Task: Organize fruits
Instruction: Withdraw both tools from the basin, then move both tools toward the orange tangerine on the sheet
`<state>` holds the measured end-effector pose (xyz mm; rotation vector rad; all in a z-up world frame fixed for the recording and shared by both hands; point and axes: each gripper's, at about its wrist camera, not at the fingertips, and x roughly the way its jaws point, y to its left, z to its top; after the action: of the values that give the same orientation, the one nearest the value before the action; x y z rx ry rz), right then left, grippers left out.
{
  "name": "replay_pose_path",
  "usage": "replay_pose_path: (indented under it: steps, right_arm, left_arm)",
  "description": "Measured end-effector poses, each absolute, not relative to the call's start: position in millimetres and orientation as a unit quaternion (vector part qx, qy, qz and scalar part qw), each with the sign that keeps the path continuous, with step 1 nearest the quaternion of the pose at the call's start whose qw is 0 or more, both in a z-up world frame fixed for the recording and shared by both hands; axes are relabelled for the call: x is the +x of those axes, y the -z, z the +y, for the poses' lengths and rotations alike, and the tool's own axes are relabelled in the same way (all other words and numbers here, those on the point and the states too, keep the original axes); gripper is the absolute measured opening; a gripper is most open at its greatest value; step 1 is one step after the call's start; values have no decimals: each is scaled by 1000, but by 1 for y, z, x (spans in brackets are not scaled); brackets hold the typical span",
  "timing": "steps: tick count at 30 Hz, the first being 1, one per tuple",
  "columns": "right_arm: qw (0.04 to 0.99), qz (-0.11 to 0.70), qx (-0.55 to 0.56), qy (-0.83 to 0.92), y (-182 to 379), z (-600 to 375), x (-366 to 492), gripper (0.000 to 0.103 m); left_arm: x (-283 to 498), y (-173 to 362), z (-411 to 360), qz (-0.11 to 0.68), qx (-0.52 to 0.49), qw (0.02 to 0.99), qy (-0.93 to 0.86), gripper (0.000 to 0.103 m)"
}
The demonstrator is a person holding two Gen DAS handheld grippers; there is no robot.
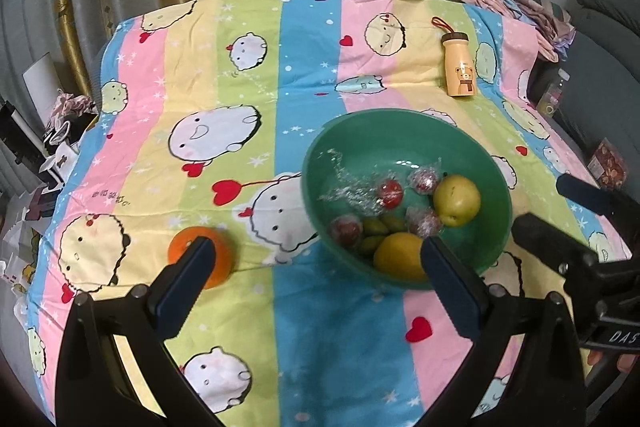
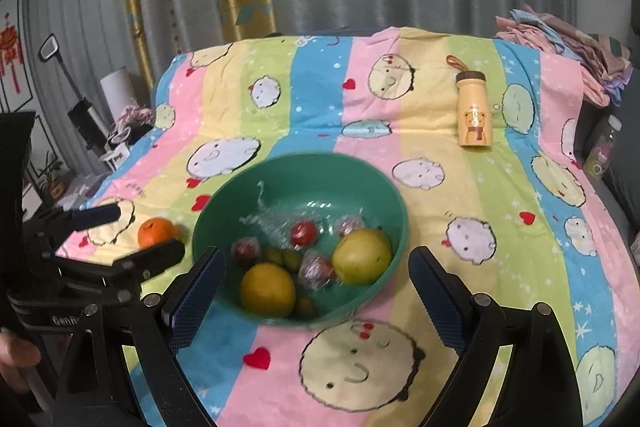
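A green bowl point(image 1: 406, 131) point(image 2: 300, 171) stands on the striped cartoon cloth. It holds a yellow-green pear point(image 1: 457, 200) point(image 2: 362, 256), a yellow lemon point(image 1: 398, 255) point(image 2: 267, 289), small green fruits point(image 1: 376, 227) and several red fruits in clear wrap point(image 1: 390, 193) point(image 2: 303, 233). An orange point(image 1: 184, 247) point(image 2: 156, 231) lies on the cloth left of the bowl. My left gripper point(image 1: 316, 263) is open and empty; its left finger overlaps the orange. My right gripper point(image 2: 316, 281) is open and empty, with its fingers on either side of the bowl's near part.
A yellow bear-print bottle point(image 1: 458, 65) point(image 2: 473, 111) stands at the far right of the cloth. Folded clothes point(image 1: 516, 7) lie at the back right. Clutter sits off the left table edge point(image 1: 52, 147). Curtains hang behind.
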<state>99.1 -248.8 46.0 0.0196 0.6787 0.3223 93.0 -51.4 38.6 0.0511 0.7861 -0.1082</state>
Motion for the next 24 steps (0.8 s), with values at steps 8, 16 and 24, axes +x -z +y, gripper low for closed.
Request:
replay_pose_path:
  steps: [8, 16, 24]
  right_arm:
    - [915, 356, -6, -192, -29, -221, 74, 93]
    - [877, 399, -28, -266, 8, -167, 61, 93]
    - [859, 419, -3, -294, 34, -129, 74, 93]
  left_arm:
    - [73, -25, -13, 384, 0, 922, 55, 103]
    - [67, 14, 59, 428, -72, 901, 11, 103]
    - [73, 31, 92, 436, -108, 894, 1, 102]
